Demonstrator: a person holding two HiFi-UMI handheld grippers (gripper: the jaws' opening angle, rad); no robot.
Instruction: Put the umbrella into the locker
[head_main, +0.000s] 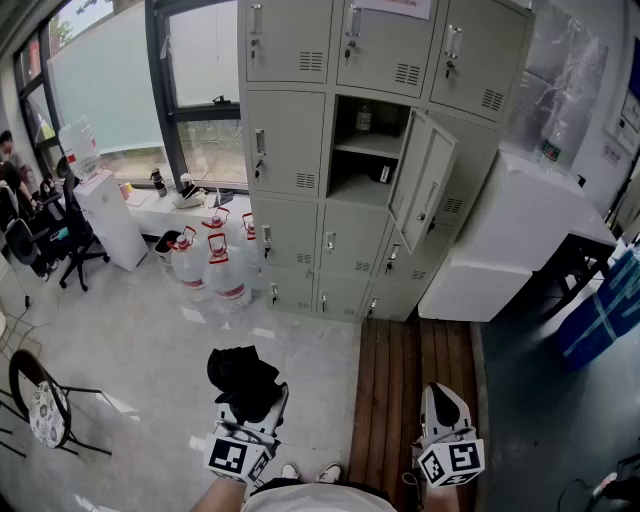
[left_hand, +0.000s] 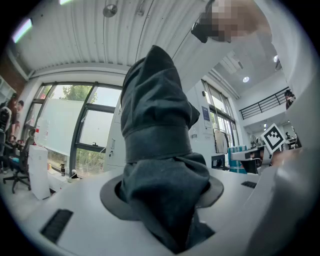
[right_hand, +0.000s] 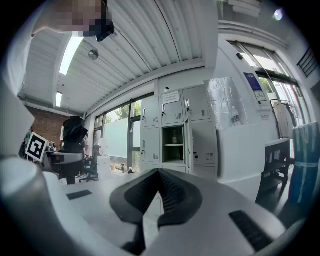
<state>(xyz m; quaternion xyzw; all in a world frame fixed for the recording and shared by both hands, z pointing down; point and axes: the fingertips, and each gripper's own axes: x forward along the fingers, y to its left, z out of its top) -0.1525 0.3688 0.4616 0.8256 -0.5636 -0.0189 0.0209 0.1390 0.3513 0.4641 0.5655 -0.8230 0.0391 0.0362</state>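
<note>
Well back from the tall grey metal locker bank (head_main: 290, 140), the left hand-held gripper (head_main: 250, 408) clamps the black folded fabric umbrella (head_main: 240, 375) while the right hand-held gripper (head_main: 441, 396) is closed and empty; the carry looks barely begun, and next calls for walking up to the open compartment (head_main: 350, 175)

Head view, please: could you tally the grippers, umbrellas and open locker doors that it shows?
Grippers: 2 (left gripper, right gripper)
Umbrella: 1, black, folded, held in the left gripper
Open locker door: 1
Total: 4
</note>
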